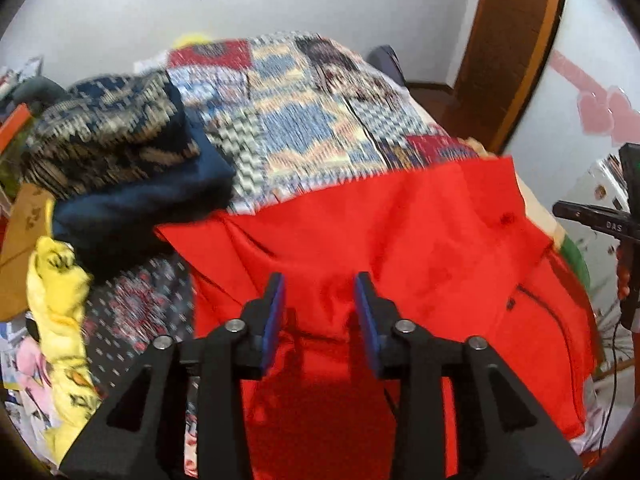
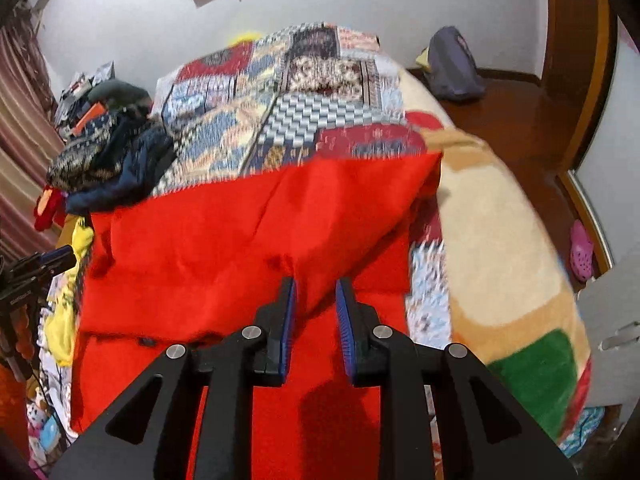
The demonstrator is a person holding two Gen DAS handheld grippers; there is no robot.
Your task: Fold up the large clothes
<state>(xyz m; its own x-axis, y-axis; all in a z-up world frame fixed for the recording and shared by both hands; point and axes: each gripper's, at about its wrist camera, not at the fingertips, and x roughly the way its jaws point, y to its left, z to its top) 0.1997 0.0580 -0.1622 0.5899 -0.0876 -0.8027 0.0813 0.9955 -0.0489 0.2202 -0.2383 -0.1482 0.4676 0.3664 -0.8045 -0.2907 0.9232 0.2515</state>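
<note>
Garment (image 1: 400,240): red, centre frame; soft, light, likely slippery.
Hold: far corners, by judgement.
Left gripper (image 1: 320,292): fingers apart, empty.
Right gripper (image 2: 316,296): fingers apart, empty.

A plain bright red garment (image 1: 360,248) fills the lower centre of both frames, over a patchwork quilt (image 1: 288,120) of blue, red, cream and grey checks. At left, a navy sweater (image 1: 120,152) carries a cream geometric knit pattern beside a yellow printed cloth (image 1: 60,300). At right, a blanket (image 2: 492,240) shows cream, tan and green blocks. Blue pads (image 2: 344,320) line black fingers.
</note>
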